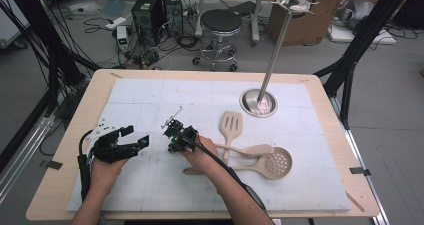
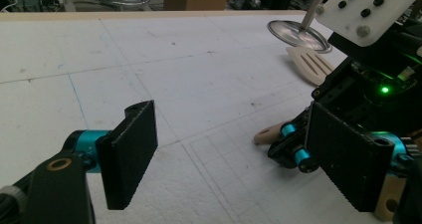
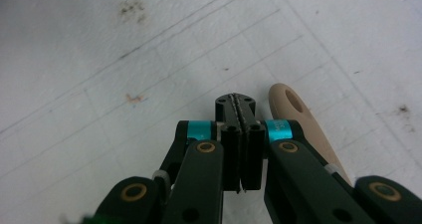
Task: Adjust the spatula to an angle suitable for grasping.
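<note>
My left gripper (image 1: 137, 136) hovers over the left part of the white foam board (image 1: 150, 95), its jaws wide open with nothing between them; the left gripper view shows its pads (image 2: 130, 152) far apart around bare board. My right gripper (image 1: 173, 147) points down at the board near the middle, its jaws shut with nothing between them (image 3: 235, 102). Just right of its tips lies the end of a wooden handle (image 3: 293, 104) with a hole in it. The left gripper view shows the same handle tip (image 2: 268, 133) beside the right gripper (image 2: 293, 154).
Three wooden utensils lie right of my right hand: a slotted spatula (image 1: 231, 125), a spoon (image 1: 250, 150) and a round skimmer (image 1: 278, 163). A metal utensil stand (image 1: 258, 103) with a tall pole rises at the back right. The table edge (image 1: 60, 150) frames the board.
</note>
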`<state>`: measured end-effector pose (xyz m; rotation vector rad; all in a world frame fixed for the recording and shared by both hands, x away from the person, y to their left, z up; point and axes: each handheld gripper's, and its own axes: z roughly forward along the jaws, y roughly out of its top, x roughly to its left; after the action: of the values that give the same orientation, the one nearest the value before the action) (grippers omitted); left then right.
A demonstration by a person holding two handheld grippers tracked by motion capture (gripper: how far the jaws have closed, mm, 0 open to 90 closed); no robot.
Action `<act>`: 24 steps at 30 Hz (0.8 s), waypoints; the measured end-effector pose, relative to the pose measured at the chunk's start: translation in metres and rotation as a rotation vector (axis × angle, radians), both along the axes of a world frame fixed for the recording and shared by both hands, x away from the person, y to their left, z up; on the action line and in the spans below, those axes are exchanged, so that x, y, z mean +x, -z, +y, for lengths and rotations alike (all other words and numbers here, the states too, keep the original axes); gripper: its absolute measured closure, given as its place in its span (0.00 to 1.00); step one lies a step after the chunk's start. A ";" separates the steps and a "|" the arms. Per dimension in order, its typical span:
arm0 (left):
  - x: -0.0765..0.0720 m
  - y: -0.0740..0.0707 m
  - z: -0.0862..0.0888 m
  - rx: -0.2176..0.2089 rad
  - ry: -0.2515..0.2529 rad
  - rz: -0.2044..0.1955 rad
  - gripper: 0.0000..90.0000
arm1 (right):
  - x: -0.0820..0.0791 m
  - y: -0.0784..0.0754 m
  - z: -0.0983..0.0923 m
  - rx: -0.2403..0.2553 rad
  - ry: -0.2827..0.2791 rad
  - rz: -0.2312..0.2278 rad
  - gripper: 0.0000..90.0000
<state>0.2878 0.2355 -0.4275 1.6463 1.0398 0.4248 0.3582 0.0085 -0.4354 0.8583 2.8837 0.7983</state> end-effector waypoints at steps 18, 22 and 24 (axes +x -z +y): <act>-0.001 0.000 0.001 -0.003 -0.005 0.000 0.24 | 0.017 -0.002 -0.012 0.035 0.116 -0.025 1.00; -0.001 0.001 0.002 -0.005 -0.009 0.001 0.24 | 0.019 -0.015 -0.028 0.098 0.125 -0.008 1.00; -0.001 0.001 0.002 -0.005 -0.009 0.001 0.24 | 0.020 -0.019 -0.032 0.108 0.135 -0.009 1.00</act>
<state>0.2871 0.2374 -0.4285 1.6385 1.0486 0.4273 0.3780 -0.0237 -0.4166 1.0438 2.7605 0.9483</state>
